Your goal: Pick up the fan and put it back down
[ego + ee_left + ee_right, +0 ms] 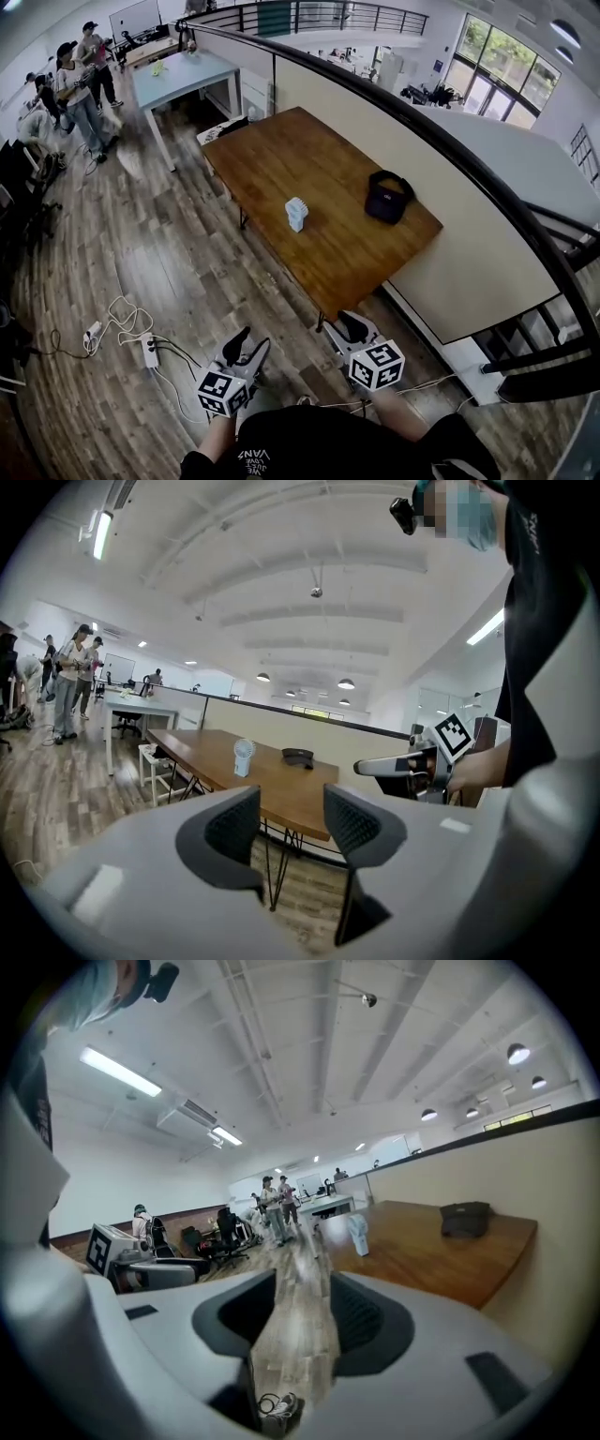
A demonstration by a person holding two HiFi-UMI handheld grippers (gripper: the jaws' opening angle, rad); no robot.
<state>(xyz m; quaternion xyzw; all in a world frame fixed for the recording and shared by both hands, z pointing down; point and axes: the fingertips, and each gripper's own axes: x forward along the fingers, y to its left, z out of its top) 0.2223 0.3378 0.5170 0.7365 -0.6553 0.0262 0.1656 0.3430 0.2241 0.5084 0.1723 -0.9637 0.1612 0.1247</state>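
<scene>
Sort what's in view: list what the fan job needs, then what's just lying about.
For the job: white fan; wooden table under it; left gripper, right gripper, both jaws apart, empty.

Just lying about: black pouch on the table; power strip with cables on the floor; pale blue table beyond.

The wooden table (272,155) stands ahead of both my grippers, its near corner just beyond my right gripper (354,325). Ahead and between the two grippers, a small white fan (296,214) stands upright near the middle of the tabletop. A black pouch (389,197) lies on the same top, right of the fan and apart from it, ahead of my right gripper. The table stands on thin dark legs (271,860) on the plank floor (187,272). Left of my left gripper (249,343), a white power strip (150,352) and its cables (127,314) lie on the floor.
</scene>
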